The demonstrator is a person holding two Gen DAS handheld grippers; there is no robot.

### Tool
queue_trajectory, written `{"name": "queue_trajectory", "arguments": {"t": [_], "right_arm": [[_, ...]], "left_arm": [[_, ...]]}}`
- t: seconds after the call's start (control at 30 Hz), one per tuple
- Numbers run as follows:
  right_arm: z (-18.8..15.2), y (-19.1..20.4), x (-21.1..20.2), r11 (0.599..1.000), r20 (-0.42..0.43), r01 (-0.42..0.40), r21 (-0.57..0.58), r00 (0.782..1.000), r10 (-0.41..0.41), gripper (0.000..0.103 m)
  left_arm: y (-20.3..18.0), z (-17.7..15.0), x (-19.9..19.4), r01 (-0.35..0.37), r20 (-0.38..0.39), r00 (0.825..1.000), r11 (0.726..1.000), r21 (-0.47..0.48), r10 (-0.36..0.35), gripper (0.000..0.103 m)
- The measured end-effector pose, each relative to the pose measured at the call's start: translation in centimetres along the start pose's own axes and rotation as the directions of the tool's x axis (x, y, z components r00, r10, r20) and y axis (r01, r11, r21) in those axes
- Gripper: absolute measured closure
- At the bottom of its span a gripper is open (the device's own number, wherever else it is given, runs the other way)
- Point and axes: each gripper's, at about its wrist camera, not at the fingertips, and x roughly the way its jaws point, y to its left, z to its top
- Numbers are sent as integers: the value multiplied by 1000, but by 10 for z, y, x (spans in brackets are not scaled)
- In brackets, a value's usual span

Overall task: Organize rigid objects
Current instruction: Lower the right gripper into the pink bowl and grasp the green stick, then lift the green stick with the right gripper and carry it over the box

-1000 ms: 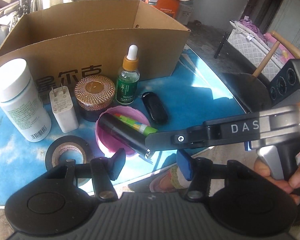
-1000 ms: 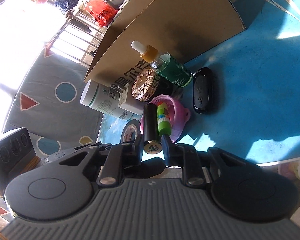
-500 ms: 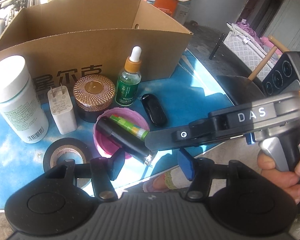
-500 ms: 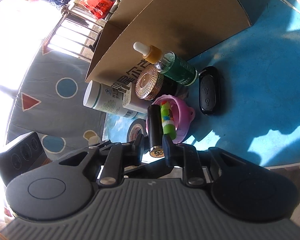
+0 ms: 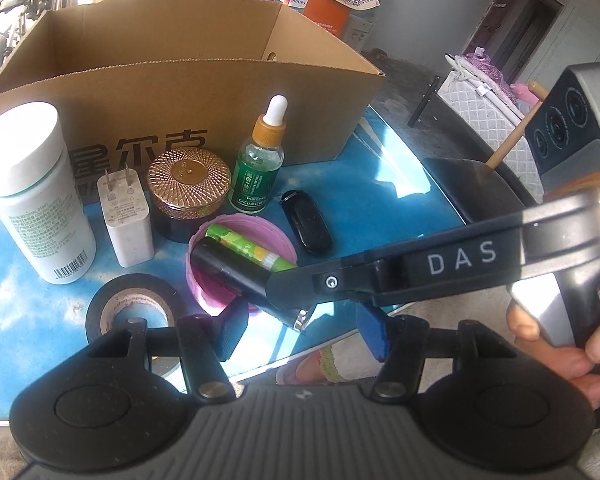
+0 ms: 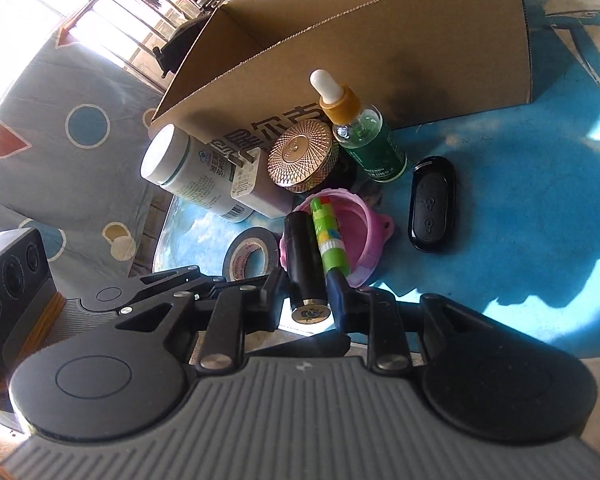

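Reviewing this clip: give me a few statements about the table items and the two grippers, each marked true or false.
1. The right gripper has a black tube between its jaws. True; the jaws are opening.
2. The cardboard box is full of items. False; no items show inside it.
3. The dropper bottle stands upright. True.
4. The left gripper holds the tape roll. False; its jaws are open on nothing.
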Motion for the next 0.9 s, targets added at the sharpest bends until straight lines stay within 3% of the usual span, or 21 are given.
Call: {"name": "queue_trajectory", "arguments": {"t": [0.23,0.5,0.9], "right_arm": [[3,2,-14,1000,52,18,-6,998,-18,78],[15,8,-10,994,83,59,-89,995,-52,78],[23,-1,16,992,13,72,-99,997,-72,78]], "left_arm": [[3,-3,-3,-1,9,1000,1000,-11,1,43],[3,0,-2,-17,10,1000,1000,-13,17,43],[5,9,8,-42,-12,999,999,-19,42,48]]}}
